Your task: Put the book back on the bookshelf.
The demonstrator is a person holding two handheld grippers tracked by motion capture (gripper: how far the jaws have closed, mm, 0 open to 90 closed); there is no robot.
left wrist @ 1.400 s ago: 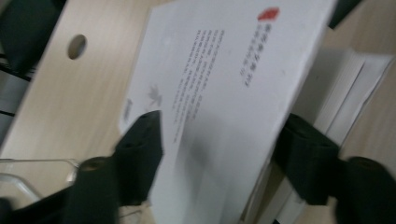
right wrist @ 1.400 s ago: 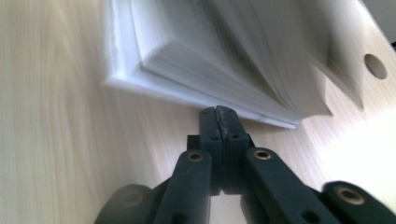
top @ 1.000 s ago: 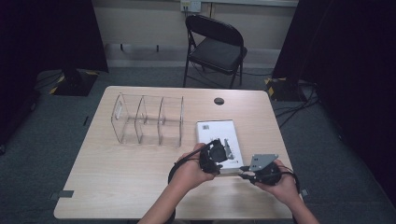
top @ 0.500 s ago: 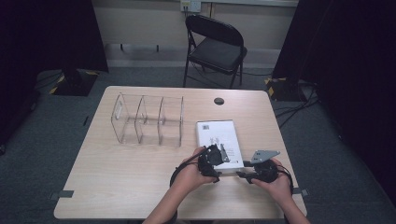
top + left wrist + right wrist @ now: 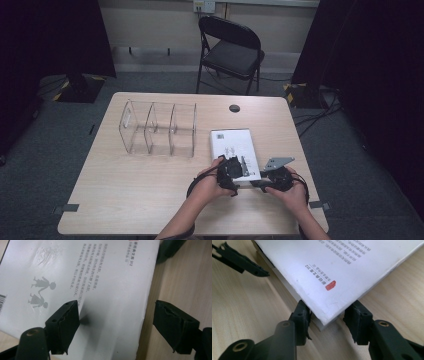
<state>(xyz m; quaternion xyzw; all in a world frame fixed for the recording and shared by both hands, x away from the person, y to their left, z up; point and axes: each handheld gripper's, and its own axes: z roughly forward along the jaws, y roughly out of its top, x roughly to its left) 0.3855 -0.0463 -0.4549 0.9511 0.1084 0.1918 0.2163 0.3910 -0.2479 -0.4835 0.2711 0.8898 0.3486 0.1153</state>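
White paperback book lies flat on the light wood table, near the front-right edge, back cover up w/ a barcode at the far end. Clear acrylic 3-slot organizer stands well apart, to the book's left & further back. Black folding chair sits beyond the table.

L gripper is at the book's near-left corner. In the left gripper view the jaws stand apart, one over the cover by the two grey child figures, the other out over bare wood past the book's edge. They've just been opening; nothing pinched, the pads don't press the cover.

R gripper comes in at the near-right corner, low to the table. In the right gripper view the corner of the book, red seal mark just above, pokes between the two jaws. Jaws have just been closing. They sit close by the corner on both sides, but can't tell whether the pads actually clamp it. L gripper's tip shows top left in that view.
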